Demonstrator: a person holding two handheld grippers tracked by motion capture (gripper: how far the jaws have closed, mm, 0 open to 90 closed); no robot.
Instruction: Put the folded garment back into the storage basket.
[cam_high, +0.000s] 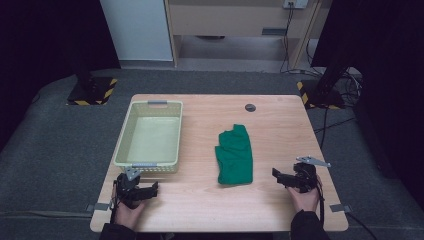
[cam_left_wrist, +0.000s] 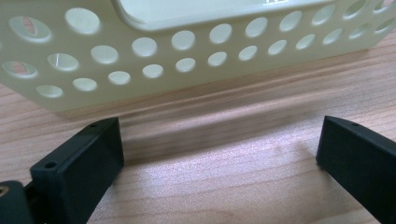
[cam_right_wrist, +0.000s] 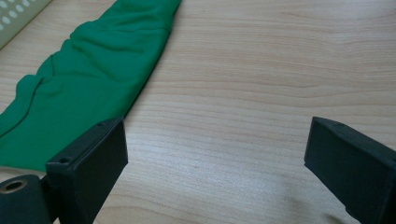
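A folded green cloth lies near the middle of the wooden table, and its creased edge fills the left of the right gripper view. A pale perforated basket stands empty at the left; its holed near wall is close ahead in the left gripper view. My left gripper rests low on the table just in front of the basket, jaws wide apart with bare wood between them. At the right, my right gripper is open, a short way right of the cloth, holding nothing.
A small dark round disc sits near the table's far edge. Grey carpet surrounds the table, with stand bases marked in yellow and black at both far corners. A hand holds each gripper at the near edge.
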